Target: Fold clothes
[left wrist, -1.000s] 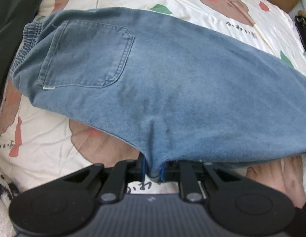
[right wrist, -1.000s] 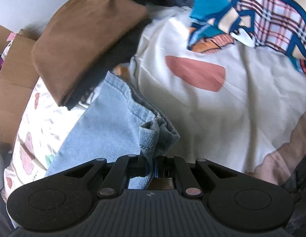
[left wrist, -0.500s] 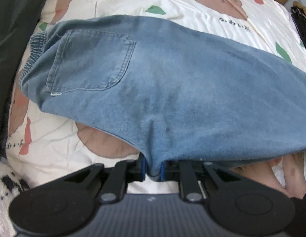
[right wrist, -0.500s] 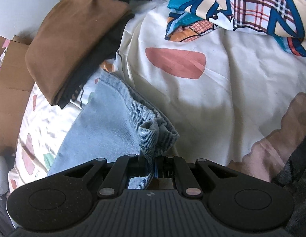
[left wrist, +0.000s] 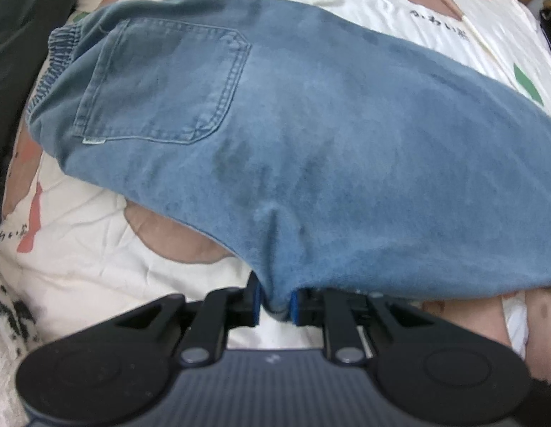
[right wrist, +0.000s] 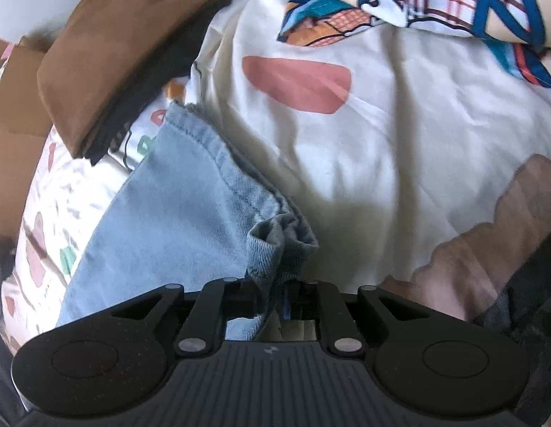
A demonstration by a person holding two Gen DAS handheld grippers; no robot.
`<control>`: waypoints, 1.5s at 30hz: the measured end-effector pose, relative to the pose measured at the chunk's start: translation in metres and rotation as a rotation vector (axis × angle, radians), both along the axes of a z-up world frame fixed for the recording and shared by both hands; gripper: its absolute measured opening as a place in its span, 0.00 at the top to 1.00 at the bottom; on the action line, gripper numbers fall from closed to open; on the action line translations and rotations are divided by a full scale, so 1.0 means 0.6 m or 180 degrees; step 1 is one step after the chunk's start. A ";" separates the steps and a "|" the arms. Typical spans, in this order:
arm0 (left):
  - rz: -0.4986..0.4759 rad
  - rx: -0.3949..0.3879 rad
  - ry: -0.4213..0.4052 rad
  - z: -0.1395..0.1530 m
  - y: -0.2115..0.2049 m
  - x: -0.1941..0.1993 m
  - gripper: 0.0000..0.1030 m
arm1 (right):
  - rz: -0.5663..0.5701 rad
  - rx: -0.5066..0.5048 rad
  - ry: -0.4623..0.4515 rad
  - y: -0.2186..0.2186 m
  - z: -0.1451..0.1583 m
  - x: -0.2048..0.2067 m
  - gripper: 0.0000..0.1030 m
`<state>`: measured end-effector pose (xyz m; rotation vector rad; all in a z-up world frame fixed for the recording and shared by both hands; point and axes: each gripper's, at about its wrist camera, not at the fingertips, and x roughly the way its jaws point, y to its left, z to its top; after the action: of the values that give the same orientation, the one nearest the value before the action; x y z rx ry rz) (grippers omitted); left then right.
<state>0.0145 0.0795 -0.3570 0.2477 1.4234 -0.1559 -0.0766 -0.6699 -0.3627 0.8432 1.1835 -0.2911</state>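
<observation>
Left wrist view is filled by the cream bed sheet printed with brown bears and green leaves (left wrist: 97,249), and across it, from upper left to right edge, lies the pair of faded blue denim trousers (left wrist: 328,149), its elastic waistband and stitched back pocket (left wrist: 161,85) toward the upper left. At the bottom centre the left gripper (left wrist: 274,302) has a pinch of the near denim edge between its blue pads; its jaws are nearly together but opening, with cloth between them.

Right wrist view shows the same sheet, a folded brown garment (right wrist: 122,46) on a dark one at upper left, and a blue plaid patterned cloth (right wrist: 435,3) at upper right. The trouser hem (right wrist: 275,245) bunches just ahead of the right gripper (right wrist: 279,306), whose jaws are also opening, a fold of denim between them and looking slack.

To finish this step well, I would let both edges settle flat on the bed before lifting away, and draw the jaws straight back so no cloth drags and the long fold stays aligned.

Against the earlier frames, the trousers sit larger and lower in both views, the pocket nearer, and the gap at the right jaws is wider.
</observation>
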 end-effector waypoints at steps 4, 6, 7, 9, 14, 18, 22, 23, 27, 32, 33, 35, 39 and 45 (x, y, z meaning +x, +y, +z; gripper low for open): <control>0.0052 0.0020 0.0056 0.019 0.003 -0.024 0.84 | 0.0097 -0.0042 0.0018 0.001 0.023 0.002 0.84; 0.0084 0.0030 0.0052 0.037 0.006 -0.041 0.84 | 0.0163 -0.0067 0.0029 0.001 0.036 0.003 0.82; 0.0147 0.0017 0.0038 0.044 0.010 -0.047 0.84 | 0.0181 -0.0079 0.0038 0.001 0.042 0.003 0.81; 0.0262 -0.0039 0.0053 0.063 0.018 -0.054 0.83 | 0.0196 -0.0119 0.0057 -0.002 0.056 0.002 0.79; 0.0446 -0.0131 0.0031 0.119 0.037 -0.050 0.83 | 0.0323 -0.0177 -0.0042 -0.012 0.103 0.007 0.77; 0.0602 -0.0209 -0.0128 0.176 0.053 -0.027 0.73 | 0.0529 -0.0292 -0.0223 -0.030 0.144 0.016 0.77; 0.0617 -0.0185 -0.0291 0.237 0.067 -0.007 0.66 | 0.0601 -0.0349 -0.0369 -0.053 0.173 0.017 0.76; 0.0615 -0.0196 -0.0337 0.252 0.071 -0.003 0.62 | 0.0594 -0.0355 -0.0390 -0.058 0.179 0.016 0.76; 0.0638 -0.0264 -0.0462 0.289 0.082 0.017 0.60 | 0.0545 -0.0365 -0.0442 -0.072 0.199 0.018 0.76; 0.0720 -0.0341 -0.0494 0.301 0.097 0.030 0.60 | 0.0577 -0.0376 -0.0524 -0.078 0.219 0.029 0.72; 0.0726 -0.0358 -0.0506 0.303 0.100 0.032 0.60 | 0.0583 -0.0378 -0.0540 -0.078 0.223 0.031 0.72; 0.0746 -0.0362 -0.0527 0.305 0.103 0.036 0.60 | 0.0597 -0.0381 -0.0567 -0.076 0.230 0.036 0.71; 0.0811 -0.0380 -0.0603 0.308 0.111 0.053 0.60 | 0.0759 -0.0466 -0.0576 -0.060 0.242 0.049 0.70; 0.0728 -0.0440 -0.0738 0.307 0.103 0.088 0.60 | 0.1070 -0.0631 -0.0625 -0.030 0.249 0.074 0.61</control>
<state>0.0671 0.1410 -0.1726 -0.0121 1.1944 -0.0357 -0.0324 -0.6881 -0.2132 0.4778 1.0711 -0.0468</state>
